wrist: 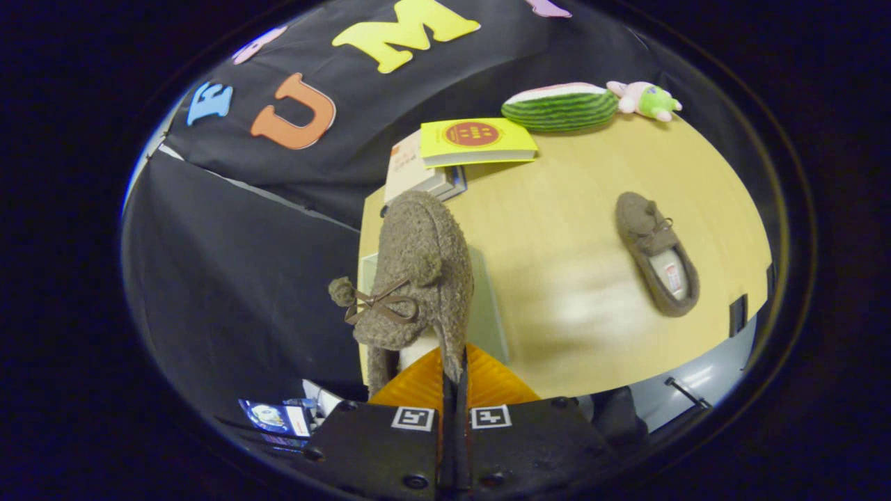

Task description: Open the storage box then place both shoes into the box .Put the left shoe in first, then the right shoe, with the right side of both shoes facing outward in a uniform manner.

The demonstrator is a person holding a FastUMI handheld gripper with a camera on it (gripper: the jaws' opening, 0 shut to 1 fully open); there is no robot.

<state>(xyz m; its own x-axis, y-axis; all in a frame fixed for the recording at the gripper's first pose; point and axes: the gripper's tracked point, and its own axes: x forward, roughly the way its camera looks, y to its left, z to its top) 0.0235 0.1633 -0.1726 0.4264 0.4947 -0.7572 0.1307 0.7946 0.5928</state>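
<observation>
- Gripper [454,379] clamped on rim of fuzzy brown shoe [416,275]; fingers pressed close together with collar edge pinched between them, jaws nearly closed.
- Held shoe lifted off table [578,278], toe pointing away from fingers, bow lace and pompoms [342,291] on top, pale lining visible near the pinch.
- Second shoe [656,254], same brown fuzzy kind, lying flat on table well apart from the held one, opening up, light insole showing, toe pointing toward far side of table.
- Pale flat panel [491,306] seen just behind held shoe, lying on table; possibly the storage box or its lid, cannot tell which, mostly hidden by shoe.
- Yellow book [477,141] resting on stack of other books [418,174] beyond held shoe, near far table edge.
- Watermelon plush [560,106] at far edge of table, just beyond yellow book; small pink-and-green plush toy [644,99] touching or just beside its end.
- Black cloth wall [230,278] behind and beside table.
- Blue-and-white printed items [278,417] low down beside the fingers, off the table; too small to identify.
</observation>
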